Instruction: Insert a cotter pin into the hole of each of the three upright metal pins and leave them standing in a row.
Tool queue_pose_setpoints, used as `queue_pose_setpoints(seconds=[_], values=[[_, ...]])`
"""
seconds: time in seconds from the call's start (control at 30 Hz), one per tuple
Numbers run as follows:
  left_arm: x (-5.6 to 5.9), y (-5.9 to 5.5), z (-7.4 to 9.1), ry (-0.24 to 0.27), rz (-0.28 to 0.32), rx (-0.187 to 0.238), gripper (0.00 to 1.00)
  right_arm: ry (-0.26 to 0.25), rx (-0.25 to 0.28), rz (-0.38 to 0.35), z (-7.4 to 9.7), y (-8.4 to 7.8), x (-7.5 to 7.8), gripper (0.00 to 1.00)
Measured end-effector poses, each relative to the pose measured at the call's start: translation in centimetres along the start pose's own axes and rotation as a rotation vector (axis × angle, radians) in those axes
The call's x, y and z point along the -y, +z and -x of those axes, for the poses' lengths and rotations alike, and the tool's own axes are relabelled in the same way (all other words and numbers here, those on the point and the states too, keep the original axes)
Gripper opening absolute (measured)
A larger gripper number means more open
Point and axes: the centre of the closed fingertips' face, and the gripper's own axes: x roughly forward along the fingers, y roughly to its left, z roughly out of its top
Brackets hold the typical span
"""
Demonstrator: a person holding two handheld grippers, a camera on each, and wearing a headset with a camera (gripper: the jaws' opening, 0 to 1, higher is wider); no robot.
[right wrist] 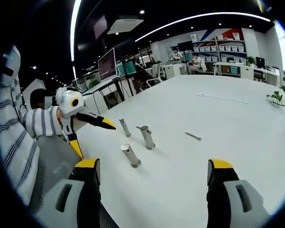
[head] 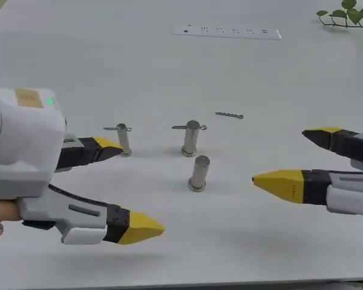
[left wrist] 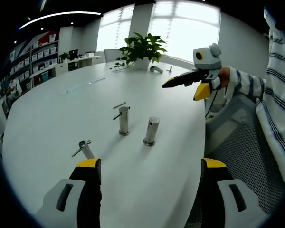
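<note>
Left gripper [head: 143, 189] in my hand at the near edge of the white table [head: 78, 72]: jaws spread wide, nothing between them. Its far jaw tip lies close to the left pin [head: 124, 142]; I cannot tell whether they touch. Right gripper [head: 277, 156] comes in from the opposite side, held above the table, jaws likewise wide apart and empty. My striped sleeve [left wrist: 247, 81] shows behind it in the left gripper view. Between the two grippers, nearest me, stands the front pin [head: 199, 174]: upright, top plain, not yet pinned. Just behind it stands the middle pin [head: 190, 140], upright, with the second cotter pin [head: 180, 127] through its head and poking out leftward. Level with it and well to the left, the left pin is also upright and carries the first cotter pin [head: 116, 128] across its top. The front pin sits forward of the other two, so the three make a triangle, not a row. Farther back, the loose cotter pin [head: 229, 115] lies flat on the table, apart from all three pins. Beyond that is a white power strip [head: 227, 31], with plant leaves [head: 346, 14] at the far right corner.
</note>
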Motion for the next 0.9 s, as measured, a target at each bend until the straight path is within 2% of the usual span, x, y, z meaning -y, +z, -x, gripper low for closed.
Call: queue_pose_setpoints(seconds=[0.07,0.23,0.27,0.33,0.4,0.63,0.73,0.83,0.9], values=[[0.0,0.2,0.0,0.008,-0.001,0.011,0.95,0.003,-0.01,0.003,0.0,-0.2,0.0,0.92],[0.5,0.1,0.1,-0.002,0.02,0.019,0.98,0.01,-0.043,0.023,0.2,-0.6,0.2,0.92],[0.5,0.1,0.1,0.007,0.023,0.021,0.99,0.012,-0.052,0.032,0.2,-0.6,0.3,0.91],[0.0,0.2,0.3,0.052,0.033,0.044,0.99,0.015,-0.06,0.041,0.3,-0.5,0.5,0.91],[-0.1,-0.1,0.6,0.06,0.065,0.048,0.99,0.023,-0.068,0.049,0.3,-0.3,0.7,0.9],[0.0,-0.1,1.5,0.086,0.109,0.078,0.99,0.037,-0.129,0.117,0.2,0.3,2.0,0.87],[0.1,-0.2,1.8,0.103,0.112,0.077,0.99,0.035,-0.146,0.149,-0.1,0.8,2.8,0.85],[-0.7,-0.7,2.2,0.157,0.097,0.052,0.97,0.038,-0.162,0.193,-0.4,1.4,3.4,0.85],[-1.0,-0.9,2.5,0.171,0.111,0.055,0.96,0.044,-0.177,0.215,-0.6,1.6,3.8,0.85]])
